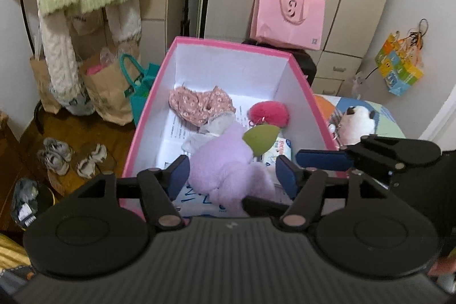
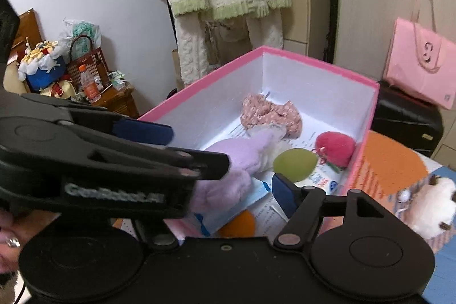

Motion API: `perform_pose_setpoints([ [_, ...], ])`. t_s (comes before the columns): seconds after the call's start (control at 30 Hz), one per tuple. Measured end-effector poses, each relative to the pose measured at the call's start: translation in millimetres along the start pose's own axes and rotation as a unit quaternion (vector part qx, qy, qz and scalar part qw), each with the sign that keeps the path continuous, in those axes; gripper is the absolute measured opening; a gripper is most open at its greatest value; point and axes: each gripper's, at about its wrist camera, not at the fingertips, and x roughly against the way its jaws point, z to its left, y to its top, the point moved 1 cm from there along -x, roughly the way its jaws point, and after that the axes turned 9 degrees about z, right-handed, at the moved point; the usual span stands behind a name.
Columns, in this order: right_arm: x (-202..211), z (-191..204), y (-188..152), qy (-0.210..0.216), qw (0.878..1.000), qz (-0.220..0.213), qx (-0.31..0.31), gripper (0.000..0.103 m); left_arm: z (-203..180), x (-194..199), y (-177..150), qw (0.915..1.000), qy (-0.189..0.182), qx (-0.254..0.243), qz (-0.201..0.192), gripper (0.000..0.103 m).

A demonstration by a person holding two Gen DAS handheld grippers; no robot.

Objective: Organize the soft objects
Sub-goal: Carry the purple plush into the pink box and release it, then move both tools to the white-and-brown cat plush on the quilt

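Bedroom clutter behind – pink box holds the purple plush; both hand-held grippers released – white plush waits outside.

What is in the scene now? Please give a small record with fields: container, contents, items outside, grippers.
container: pink box, open top, white inside
contents: purple plush, floral cloth, red pompom, green piece, tissue pack, paper sheets
items outside: white plush on the patterned cover to the right of the box
left gripper: open, purple plush between the fingers, pads not pressing it
right gripper: open, over the box's near end
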Motion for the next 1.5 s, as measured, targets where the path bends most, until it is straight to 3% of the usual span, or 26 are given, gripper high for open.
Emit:
perform_pose_setpoints([
  [0.37, 77.2, 8.7, -23.0, -0.061, 0.996, -0.043, 0.044, 0.077, -27.9, 72.5, -12.2, 0.996, -0.006, -0.069, -0.057, 0.085],
  [0.63, 122.1, 3.5, -58.4, -0.066, 0.993, -0.072, 0.068, 0.082, -70.0, 91.3, -17.9, 0.9906, -0.038, -0.112, -0.069, 0.093],
  [0.87, 137.0, -26.7, -88.2, -0.08, 0.991, -0.097, 0.052, 0.089, -119.4, 71.2, -19.0, 0.9832, -0.069, -0.157, -0.064, 0.093],
  [1.03, 130.4, -71.3, -102.4, -0.094, 0.99, -0.103, 0.011, 0.089, -146.2, 47.1, -12.1, 0.9809, -0.099, -0.156, -0.06, 0.093],
  [1.17, 118.9, -107.0, -110.0, -0.096, 0.988, -0.118, -0.02, 0.089, -161.9, 19.4, -6.6, 0.9802, -0.125, -0.143, -0.058, 0.098],
  [1.27, 107.8, -133.6, -110.7, -0.125, 0.982, -0.132, -0.058, 0.089, -173.9, -2.5, -0.4, 0.9793, -0.139, -0.136, -0.055, 0.1],
  [1.37, 91.8, -162.0, -108.1, -0.12, 0.98, -0.135, -0.078, 0.089, -186.9, -24.8, 7.2, 0.9792, -0.148, -0.126, -0.06, 0.101],
  [1.5, 74.7, -198.9, -105.7, -0.128, 0.97, -0.15, -0.139, 0.089, -195.0, -54.6, 16.5, 0.9796, -0.172, -0.087, -0.058, 0.101],
])
